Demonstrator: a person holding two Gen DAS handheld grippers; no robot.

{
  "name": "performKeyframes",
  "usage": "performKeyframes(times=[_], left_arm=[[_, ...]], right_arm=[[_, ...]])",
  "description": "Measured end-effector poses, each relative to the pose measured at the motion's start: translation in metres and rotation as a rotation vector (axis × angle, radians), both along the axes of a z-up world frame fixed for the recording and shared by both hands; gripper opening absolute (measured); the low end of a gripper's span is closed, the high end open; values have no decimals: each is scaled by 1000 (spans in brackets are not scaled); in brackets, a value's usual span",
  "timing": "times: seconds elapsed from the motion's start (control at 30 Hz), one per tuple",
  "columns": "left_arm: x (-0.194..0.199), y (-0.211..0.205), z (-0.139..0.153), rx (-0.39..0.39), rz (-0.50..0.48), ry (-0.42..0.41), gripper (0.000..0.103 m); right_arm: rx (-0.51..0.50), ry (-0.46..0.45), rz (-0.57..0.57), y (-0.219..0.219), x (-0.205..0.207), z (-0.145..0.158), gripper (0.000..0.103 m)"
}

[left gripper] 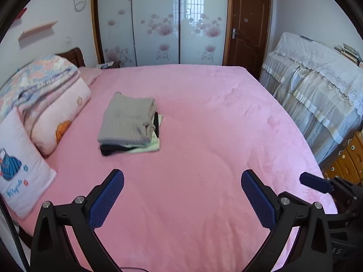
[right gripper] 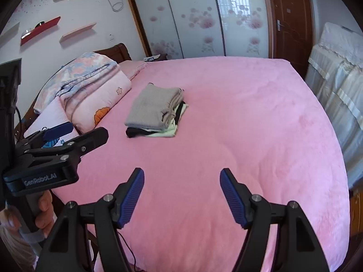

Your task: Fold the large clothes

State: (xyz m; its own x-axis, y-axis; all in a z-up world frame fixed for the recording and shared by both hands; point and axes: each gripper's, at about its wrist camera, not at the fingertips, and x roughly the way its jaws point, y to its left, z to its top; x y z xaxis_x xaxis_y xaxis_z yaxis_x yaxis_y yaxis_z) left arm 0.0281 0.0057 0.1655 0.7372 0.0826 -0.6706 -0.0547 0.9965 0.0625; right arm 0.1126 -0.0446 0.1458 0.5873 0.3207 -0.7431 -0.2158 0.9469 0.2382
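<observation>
A stack of folded clothes (left gripper: 129, 124) lies on the pink bed (left gripper: 204, 136), a grey knit garment on top, black and pale green pieces under it. It also shows in the right wrist view (right gripper: 156, 113). My left gripper (left gripper: 182, 176) is open and empty above the bed's near part, well short of the stack. My right gripper (right gripper: 181, 174) is open and empty too, over the near edge of the bed (right gripper: 249, 124). The left gripper also shows from the side in the right wrist view (right gripper: 74, 131), and one right fingertip (left gripper: 314, 182) shows in the left wrist view.
Folded quilts and pillows (left gripper: 50, 99) lie along the bed's left side by the headboard. A cloth-covered piece of furniture (left gripper: 317, 95) stands close to the right side. A sliding wardrobe (left gripper: 158, 22) and a brown door (left gripper: 248, 27) are behind the bed.
</observation>
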Motion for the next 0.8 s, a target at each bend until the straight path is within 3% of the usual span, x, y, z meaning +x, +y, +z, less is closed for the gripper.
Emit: performKeyframes(times=[0.13, 0.47, 0.8], left_arm=[[-23, -9, -14, 35, 62, 20, 103], [-85, -31, -20, 46, 123, 10, 103], [-95, -41, -64, 64, 114, 22, 103]], right_arm=[[14, 19, -19, -14, -29, -11, 70], [18, -62, -82, -39, -81, 1, 70], [-16, -101, -176, -41, -105, -28, 70]])
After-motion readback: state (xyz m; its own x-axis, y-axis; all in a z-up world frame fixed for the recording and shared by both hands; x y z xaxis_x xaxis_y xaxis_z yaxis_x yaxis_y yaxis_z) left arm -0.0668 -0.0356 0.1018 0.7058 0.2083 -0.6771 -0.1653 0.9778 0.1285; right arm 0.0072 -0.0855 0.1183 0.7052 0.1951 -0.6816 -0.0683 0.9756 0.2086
